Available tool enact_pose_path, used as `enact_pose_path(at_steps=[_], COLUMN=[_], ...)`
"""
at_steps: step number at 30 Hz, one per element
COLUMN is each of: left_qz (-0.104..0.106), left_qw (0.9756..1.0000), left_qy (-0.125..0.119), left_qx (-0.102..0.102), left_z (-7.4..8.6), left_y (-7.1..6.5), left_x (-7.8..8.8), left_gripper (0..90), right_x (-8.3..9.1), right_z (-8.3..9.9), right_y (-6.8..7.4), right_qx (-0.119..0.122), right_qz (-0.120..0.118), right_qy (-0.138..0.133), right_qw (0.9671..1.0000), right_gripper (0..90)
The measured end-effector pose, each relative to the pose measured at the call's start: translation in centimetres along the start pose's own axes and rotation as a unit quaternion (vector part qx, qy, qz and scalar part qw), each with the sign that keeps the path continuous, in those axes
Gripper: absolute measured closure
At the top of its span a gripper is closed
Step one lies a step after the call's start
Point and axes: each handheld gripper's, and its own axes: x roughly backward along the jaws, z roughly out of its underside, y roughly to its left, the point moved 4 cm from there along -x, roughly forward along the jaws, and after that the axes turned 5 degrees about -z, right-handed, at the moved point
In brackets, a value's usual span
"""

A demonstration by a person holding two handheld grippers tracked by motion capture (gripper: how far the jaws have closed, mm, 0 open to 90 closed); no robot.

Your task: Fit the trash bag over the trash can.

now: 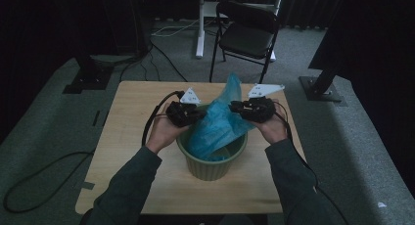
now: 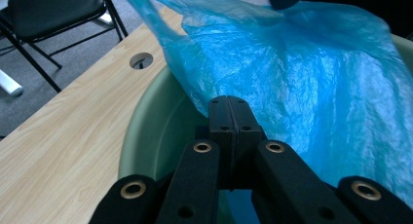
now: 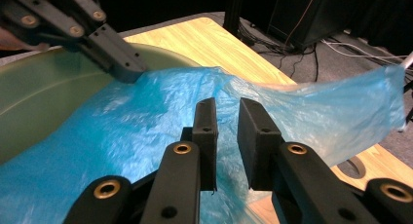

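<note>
inside green pot (image 1: 211, 166), bag (image 1: 218, 124) bottom hidden

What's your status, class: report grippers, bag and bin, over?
Left gripper shut on blue bag edge. Right gripper jaws apart, bag film between them, not pinched. Bag partly in green bin, top loose above rim. Nothing in the way.

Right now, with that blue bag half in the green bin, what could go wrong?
The left gripper is shut on the thin blue bag; a hard tug might tear the film at that pinch. The right gripper stands open with bag film between its jaws, so that side is loose and could slump into the green bin rather than fold over its rim. The bin sits free on the wooden table, so a sideways pull could drag it.
</note>
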Motion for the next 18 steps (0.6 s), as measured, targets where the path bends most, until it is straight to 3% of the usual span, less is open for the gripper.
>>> enact_pose_path(at_steps=[6,11,14,18], left_qz=[-0.003,-0.006,-0.006,-0.003], left_qw=[1.0,0.9999,0.9998,0.9998], left_qy=[-0.003,-0.007,-0.009,-0.015], left_qx=[-0.009,-0.014,-0.018,-0.015], left_z=[0.1,-0.1,-0.1,0.1], left_y=[-0.6,-0.9,-1.1,-1.3], left_x=[0.2,0.2,0.2,0.4], left_gripper=[89.7,89.7,89.7,89.7], right_x=[-1.4,-1.9,-2.2,-2.3], right_z=[-0.3,-0.5,-0.4,-0.2], right_y=[-0.1,0.1,0.2,0.4], right_qx=[-0.008,-0.023,-0.028,-0.021], right_qz=[-0.001,-0.039,-0.047,-0.053], right_qy=[0.014,0.005,0.01,0.016], right_qw=[0.9999,0.999,0.9984,0.9982], right_gripper=[72.3,65.3,64.8,83.2])
